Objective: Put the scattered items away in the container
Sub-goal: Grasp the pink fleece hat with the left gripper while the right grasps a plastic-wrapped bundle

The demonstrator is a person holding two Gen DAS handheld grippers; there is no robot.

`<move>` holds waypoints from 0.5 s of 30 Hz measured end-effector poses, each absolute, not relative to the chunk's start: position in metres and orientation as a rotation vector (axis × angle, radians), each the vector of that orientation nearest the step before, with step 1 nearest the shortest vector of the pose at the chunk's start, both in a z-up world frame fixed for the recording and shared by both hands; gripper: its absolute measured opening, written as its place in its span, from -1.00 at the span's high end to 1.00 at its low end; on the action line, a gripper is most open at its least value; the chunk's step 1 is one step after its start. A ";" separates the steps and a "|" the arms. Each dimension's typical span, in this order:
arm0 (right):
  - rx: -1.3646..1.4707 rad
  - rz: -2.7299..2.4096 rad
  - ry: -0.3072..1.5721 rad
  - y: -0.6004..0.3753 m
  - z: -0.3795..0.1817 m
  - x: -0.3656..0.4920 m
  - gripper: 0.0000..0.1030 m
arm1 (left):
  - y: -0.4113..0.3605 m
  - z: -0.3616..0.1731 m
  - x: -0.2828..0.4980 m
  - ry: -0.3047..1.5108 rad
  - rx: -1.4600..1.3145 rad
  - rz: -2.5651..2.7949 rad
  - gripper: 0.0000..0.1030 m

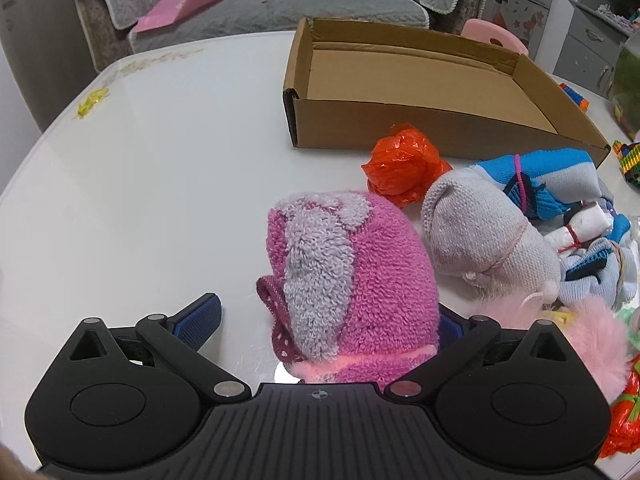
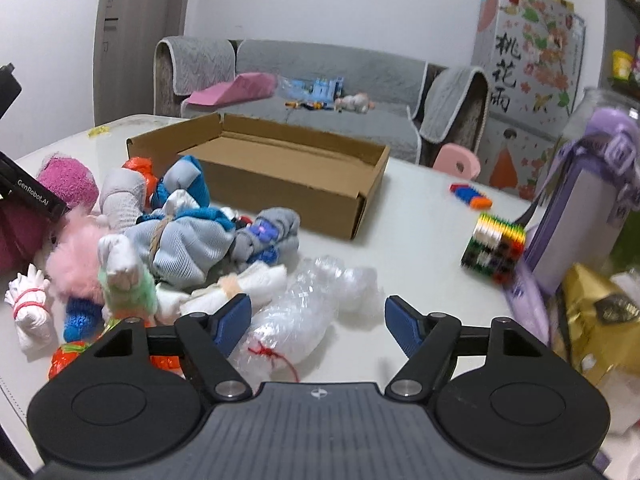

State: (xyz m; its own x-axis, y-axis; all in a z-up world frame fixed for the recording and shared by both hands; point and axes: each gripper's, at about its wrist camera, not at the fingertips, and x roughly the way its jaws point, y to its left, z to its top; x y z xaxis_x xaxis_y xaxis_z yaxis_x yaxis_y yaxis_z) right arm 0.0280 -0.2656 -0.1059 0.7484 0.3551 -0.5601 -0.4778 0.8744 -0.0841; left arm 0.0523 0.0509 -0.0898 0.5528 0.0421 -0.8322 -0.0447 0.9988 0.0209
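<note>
Pink towel bundle (image 1: 352, 280) between left tool's (image 1: 328, 320) open fingers — ungripped.

Light: you have even, soft indoor lighting.
Glare: faint sheen on the white table (image 1: 160, 184).
Blur: your right view smears the bubble wrap (image 2: 304, 304).
Edges: fisheye bending, dark corners.

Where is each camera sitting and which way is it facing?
Left wrist: on the left hand-held gripper, open around a pink fuzzy bundle, facing the cardboard box.
Right wrist: on the right hand-held gripper, open over a bubble-wrap bundle.
Shared: box, pink bundle, grey sofa.
</note>
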 end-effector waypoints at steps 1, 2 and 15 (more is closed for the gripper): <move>-0.215 0.464 0.571 -0.266 -0.106 0.027 -0.37 | 0.051 -0.090 0.052 0.983 -0.002 0.051 -0.99; -0.204 0.471 0.577 -0.266 -0.107 0.026 -0.37 | 0.052 -0.089 0.051 0.982 -0.004 0.052 -0.98; -0.130 0.555 0.668 -0.266 -0.115 0.030 0.40 | 0.047 -0.081 0.044 0.943 0.028 0.025 -0.34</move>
State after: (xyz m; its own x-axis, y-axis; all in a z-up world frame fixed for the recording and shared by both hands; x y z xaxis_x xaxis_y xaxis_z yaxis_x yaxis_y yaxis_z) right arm 0.0295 -0.2664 -0.1150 0.6463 0.4461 -0.6192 -0.5273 0.8475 0.0602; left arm 0.0440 0.0466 -0.0811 0.5875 0.0338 -0.8085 -0.0096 0.9993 0.0349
